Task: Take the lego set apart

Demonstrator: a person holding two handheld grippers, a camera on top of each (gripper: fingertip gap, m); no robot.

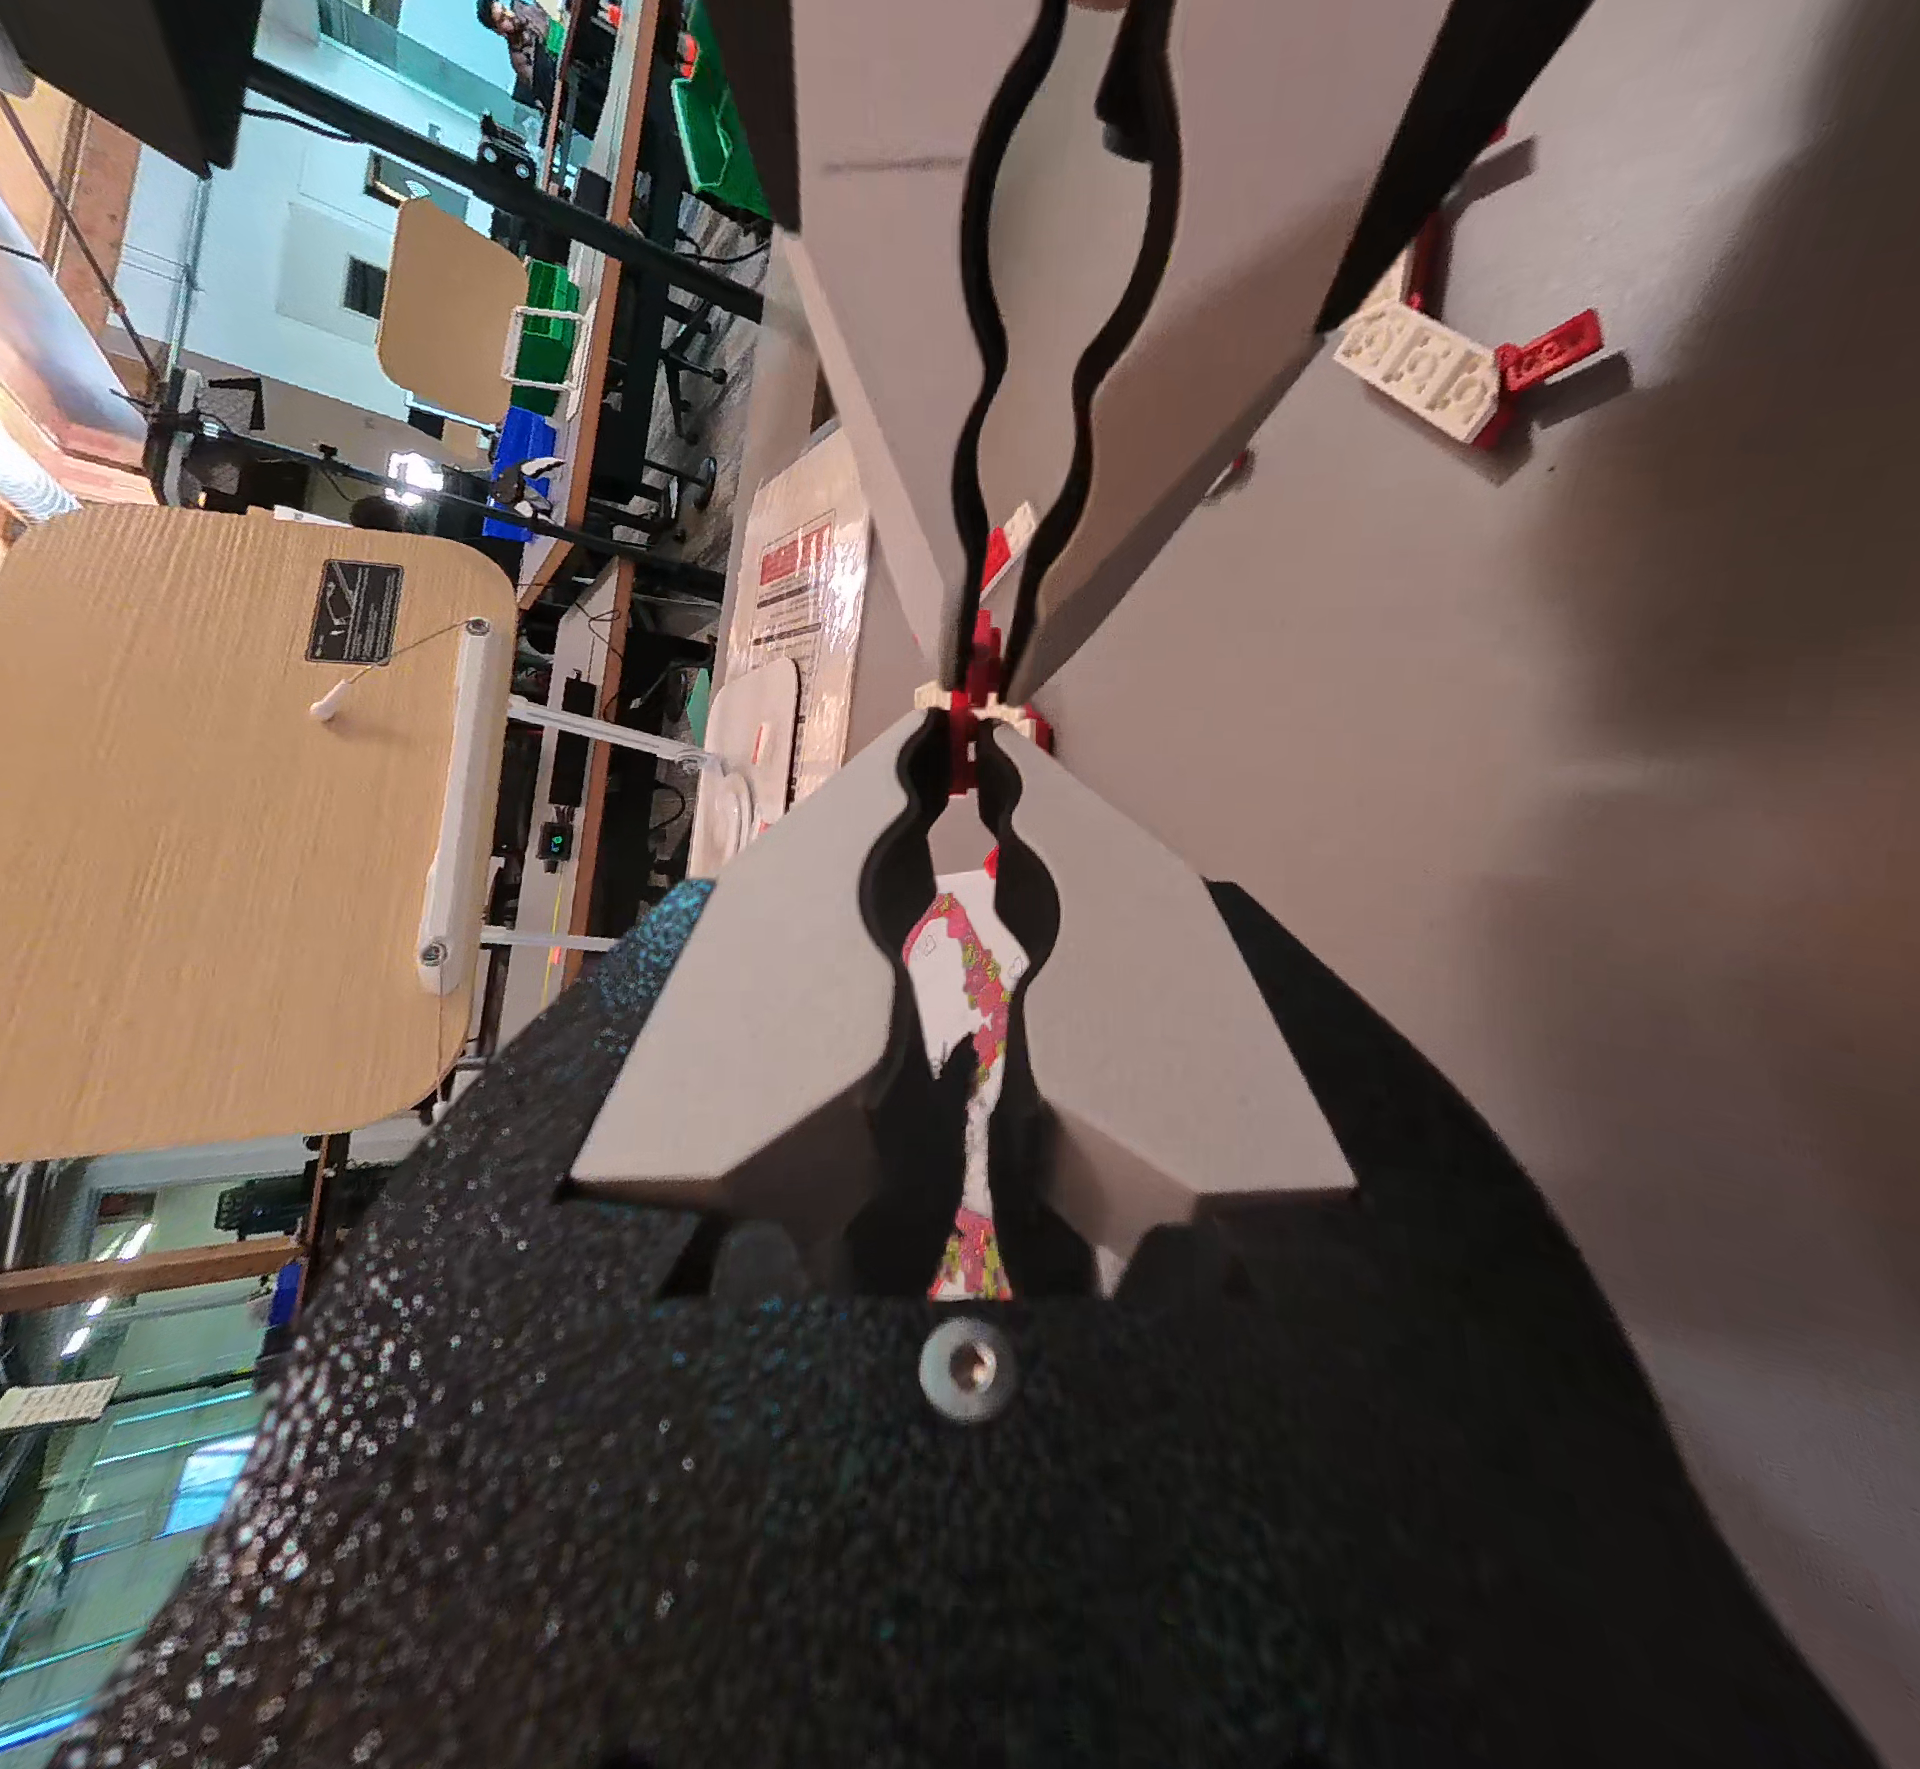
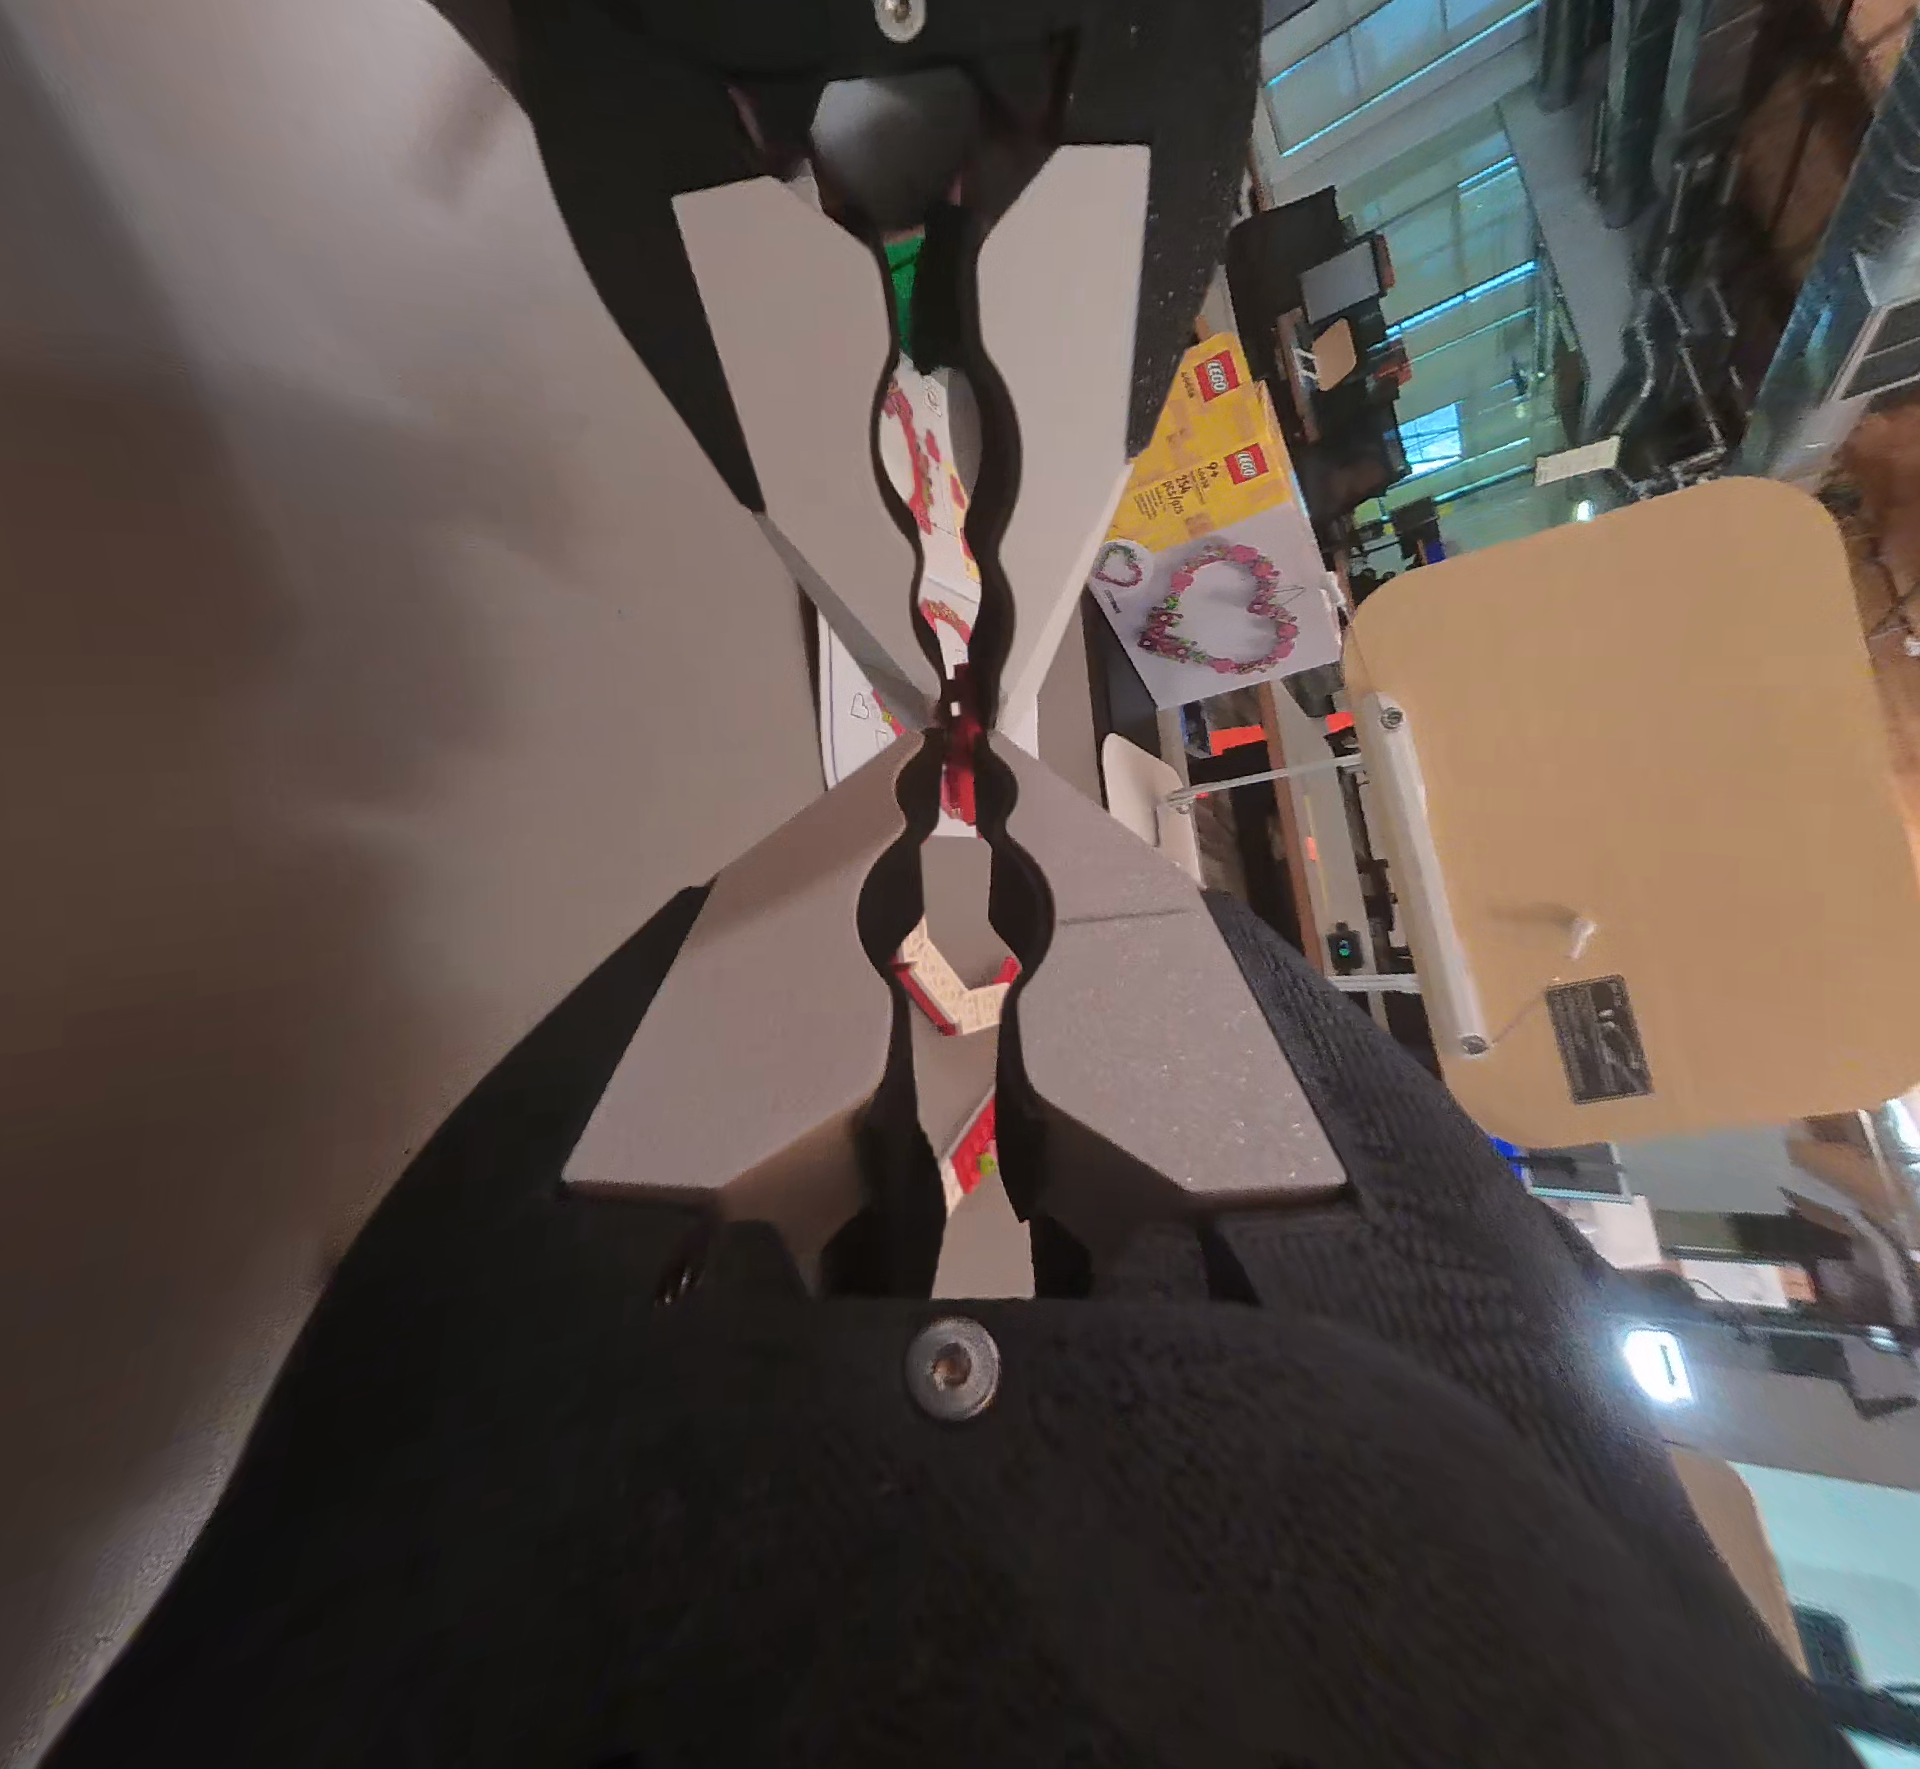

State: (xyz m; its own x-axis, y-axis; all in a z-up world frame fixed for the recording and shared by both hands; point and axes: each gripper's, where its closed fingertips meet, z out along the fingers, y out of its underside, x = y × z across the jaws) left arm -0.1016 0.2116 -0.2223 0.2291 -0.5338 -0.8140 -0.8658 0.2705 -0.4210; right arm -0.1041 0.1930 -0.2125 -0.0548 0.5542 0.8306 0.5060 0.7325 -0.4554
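A small red and white lego assembly [image 1: 975, 699] hangs in the air between both grippers, above the grey table [image 1: 1455, 784]. My left gripper [image 1: 961, 732] is shut on its near end. My right gripper [image 1: 987, 654] comes in from the top of the left wrist view, tip to tip with the left, and is shut on the far end. In the right wrist view the right gripper [image 2: 958, 755] pinches the red piece [image 2: 958, 784], and the left gripper [image 2: 961, 693] meets it from above. Most of the assembly is hidden by the fingers.
Loose white and red lego pieces [image 1: 1429, 363] and a red plate [image 1: 1553, 356] lie on the table. More pieces [image 2: 951, 992] show between my right fingers. An instruction booklet [image 1: 966, 981] lies below. A lego box [image 2: 1216, 566] and a wooden chair [image 2: 1621, 784] stand at the table's edge. Less than 4 cm separates the two grippers' tips. Both grippers' tips are roughly 15 centimeters from the red plate [image 1: 1553, 356].
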